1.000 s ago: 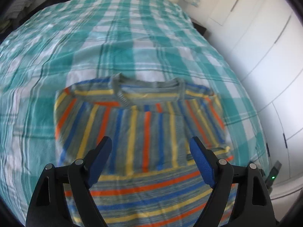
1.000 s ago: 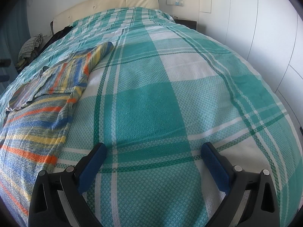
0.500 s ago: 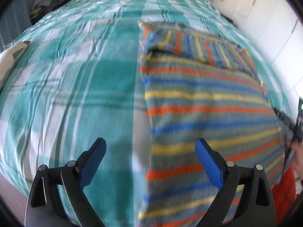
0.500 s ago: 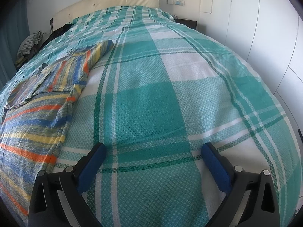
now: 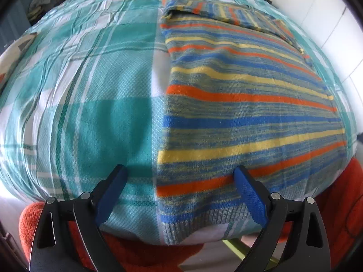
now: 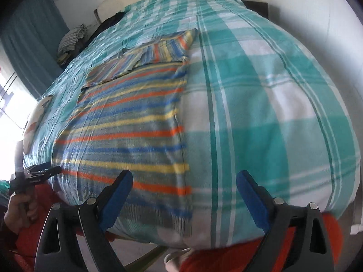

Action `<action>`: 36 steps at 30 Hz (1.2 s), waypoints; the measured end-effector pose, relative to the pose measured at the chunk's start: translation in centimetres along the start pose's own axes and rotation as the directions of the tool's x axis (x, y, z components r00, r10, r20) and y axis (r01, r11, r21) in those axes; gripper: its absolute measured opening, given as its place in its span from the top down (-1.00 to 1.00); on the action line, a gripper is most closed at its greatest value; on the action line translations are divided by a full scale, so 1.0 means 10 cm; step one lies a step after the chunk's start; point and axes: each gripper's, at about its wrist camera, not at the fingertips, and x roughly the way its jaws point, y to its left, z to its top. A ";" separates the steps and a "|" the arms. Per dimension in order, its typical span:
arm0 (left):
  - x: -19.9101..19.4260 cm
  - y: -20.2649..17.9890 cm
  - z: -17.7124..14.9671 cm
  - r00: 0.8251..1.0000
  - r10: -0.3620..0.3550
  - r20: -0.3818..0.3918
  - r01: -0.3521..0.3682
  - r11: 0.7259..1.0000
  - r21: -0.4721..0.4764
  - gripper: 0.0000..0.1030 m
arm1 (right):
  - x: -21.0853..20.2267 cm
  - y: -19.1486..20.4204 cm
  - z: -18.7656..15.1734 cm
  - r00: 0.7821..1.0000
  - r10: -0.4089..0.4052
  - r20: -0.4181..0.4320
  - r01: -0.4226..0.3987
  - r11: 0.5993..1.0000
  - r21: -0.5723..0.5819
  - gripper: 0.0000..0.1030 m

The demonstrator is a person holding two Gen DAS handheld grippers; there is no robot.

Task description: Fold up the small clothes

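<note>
Both claws point steeply down over the near edge of the bed. The left claw has its jaws spread wide, nothing pinched; one blue pad sits over bare bedspread, the other over the sweater hem. The right claw is wide too, though its jaws have just been closing a little, with nothing gripped; its left pad hangs above the sweater's hem corner. The left hand is curled around its claw's handle, off the bed's corner.
</note>
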 end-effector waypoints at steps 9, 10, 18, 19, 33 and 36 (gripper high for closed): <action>0.15 -0.04 -0.04 0.996 0.023 -0.083 -0.023 1.000 0.010 -0.87 | 0.18 -0.22 -0.14 0.975 0.128 -0.179 -0.087 0.971 0.221 -0.68; 0.17 -0.07 -0.05 0.996 0.029 -0.090 -0.027 0.999 0.019 -0.87 | 0.23 -0.18 -0.15 0.971 0.147 -0.187 -0.104 0.970 0.221 -0.67; 0.04 -0.13 -0.06 0.985 -0.024 -0.170 0.026 1.000 0.011 0.91 | 0.55 0.08 -0.25 0.936 0.137 -0.323 -0.104 0.988 0.118 0.87; 0.00 -0.13 -0.04 0.983 -0.039 -0.177 0.039 0.999 -0.002 0.92 | 0.48 0.06 -0.21 0.939 0.153 -0.308 -0.119 0.985 0.127 0.87; -0.22 0.26 2.03 0.929 -0.370 0.000 0.363 0.911 -0.197 0.92 | 0.32 -0.09 1.64 0.898 0.439 -0.020 -0.426 0.881 0.206 0.87; 0.16 0.38 2.82 0.940 -0.339 0.036 0.339 0.913 -0.229 0.68 | 0.79 -0.16 2.46 0.915 0.401 0.042 -0.400 0.892 0.210 0.87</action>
